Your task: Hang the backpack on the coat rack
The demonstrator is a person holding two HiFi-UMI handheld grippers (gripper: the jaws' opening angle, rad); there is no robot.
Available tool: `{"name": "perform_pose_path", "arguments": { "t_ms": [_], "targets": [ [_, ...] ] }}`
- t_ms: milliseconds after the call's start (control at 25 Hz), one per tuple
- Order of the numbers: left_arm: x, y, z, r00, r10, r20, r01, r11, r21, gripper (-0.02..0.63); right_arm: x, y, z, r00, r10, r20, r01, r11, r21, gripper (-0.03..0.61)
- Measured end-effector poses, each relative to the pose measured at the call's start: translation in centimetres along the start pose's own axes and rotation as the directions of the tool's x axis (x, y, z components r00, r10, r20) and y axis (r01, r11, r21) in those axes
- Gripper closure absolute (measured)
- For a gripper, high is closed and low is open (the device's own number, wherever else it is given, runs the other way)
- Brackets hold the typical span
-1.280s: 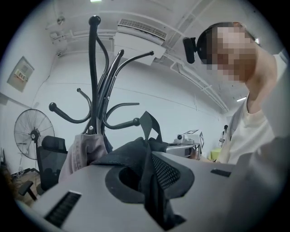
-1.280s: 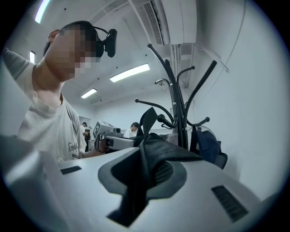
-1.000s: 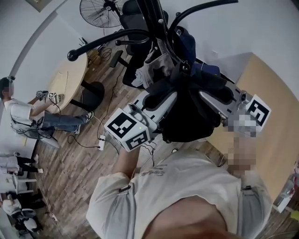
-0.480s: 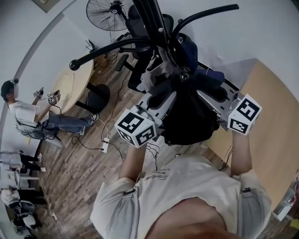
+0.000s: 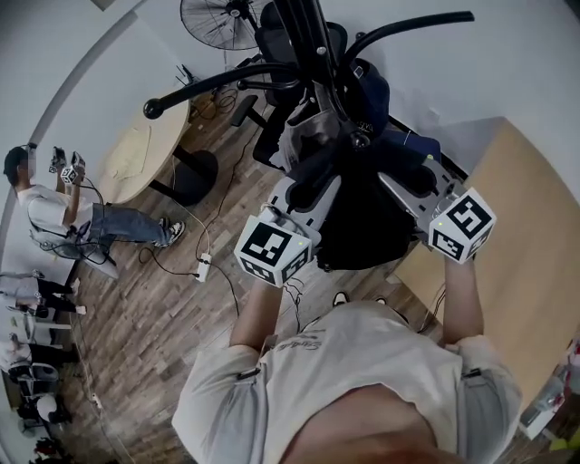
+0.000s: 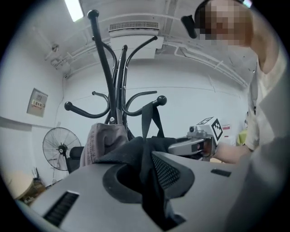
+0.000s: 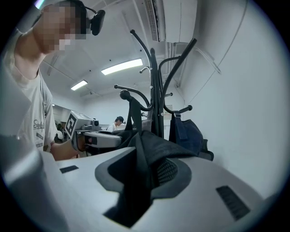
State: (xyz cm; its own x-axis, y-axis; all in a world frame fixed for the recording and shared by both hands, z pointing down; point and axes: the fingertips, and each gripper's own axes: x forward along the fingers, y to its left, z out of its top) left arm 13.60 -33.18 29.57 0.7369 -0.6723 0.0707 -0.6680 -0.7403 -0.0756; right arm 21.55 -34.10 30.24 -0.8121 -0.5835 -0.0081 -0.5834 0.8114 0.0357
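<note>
A black backpack (image 5: 362, 227) hangs against the black coat rack (image 5: 313, 54), held between my two grippers. Its strap (image 6: 149, 118) loops over a ball-tipped hook (image 6: 161, 99). My left gripper (image 5: 313, 178) is shut on a fold of the backpack's fabric (image 6: 140, 152), which fills the gap between its jaws. At the backpack's other side, my right gripper (image 5: 396, 178) has jaws that are opening, and black fabric (image 7: 149, 142) still lies between them. Each gripper view shows the other gripper across the bag: the right gripper (image 6: 199, 140) and the left gripper (image 7: 97, 138).
A navy bag (image 7: 186, 131) and a grey garment (image 6: 102, 140) hang on other hooks. Behind the rack stand a floor fan (image 5: 222, 14) and an office chair (image 5: 281, 45). A round table (image 5: 145, 154) is at left, a wooden tabletop (image 5: 526, 236) at right. A seated person (image 5: 54, 208) is far left.
Both grippers have sunk a little with the backpack and drawn nearer to me. The right gripper's marker cube has shifted left and lower in the head view.
</note>
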Motion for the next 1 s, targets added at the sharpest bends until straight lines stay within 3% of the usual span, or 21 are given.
{"name": "perform_pose_path", "arguments": {
  "t_ms": [120,280,520,640,760,1000],
  "targets": [
    [-1.0,-0.1,-0.7,0.997,0.07,-0.019,-0.07,0.997,0.009,0.547,-1.4,0.0,-0.8,0.999,-0.041,-0.009,0.041,0.999,-0.012,0.46],
    [-2.8,-0.1,-0.9,0.987,0.163,0.009,-0.162,0.986,-0.023,0.52,-4.0,-0.2,-1.8,0.995,-0.091,0.031,0.089,0.995,0.042,0.454],
    [-5.4,-1.7,-2.0,0.979,0.202,-0.005,-0.202,0.979,-0.025,0.517,-7.7,1.9,-4.5,0.988,-0.155,0.019,0.151,0.977,0.15,0.527],
    [-7.3,-3.3,-2.6,0.987,0.164,0.003,-0.163,0.984,-0.064,0.529,-8.9,4.3,-6.0,0.983,-0.18,-0.025,0.182,0.968,0.172,0.583],
    [-9.6,-5.9,-3.9,0.995,0.101,-0.007,-0.102,0.99,-0.098,0.55,-9.7,8.0,-6.8,0.98,-0.193,-0.053,0.199,0.965,0.173,0.583],
    [-12.8,-12.0,-8.7,0.998,-0.044,-0.039,0.037,0.986,-0.16,0.58,-11.3,15.0,-9.1,0.964,-0.232,-0.132,0.243,0.968,0.07,0.583]
  ]
}}
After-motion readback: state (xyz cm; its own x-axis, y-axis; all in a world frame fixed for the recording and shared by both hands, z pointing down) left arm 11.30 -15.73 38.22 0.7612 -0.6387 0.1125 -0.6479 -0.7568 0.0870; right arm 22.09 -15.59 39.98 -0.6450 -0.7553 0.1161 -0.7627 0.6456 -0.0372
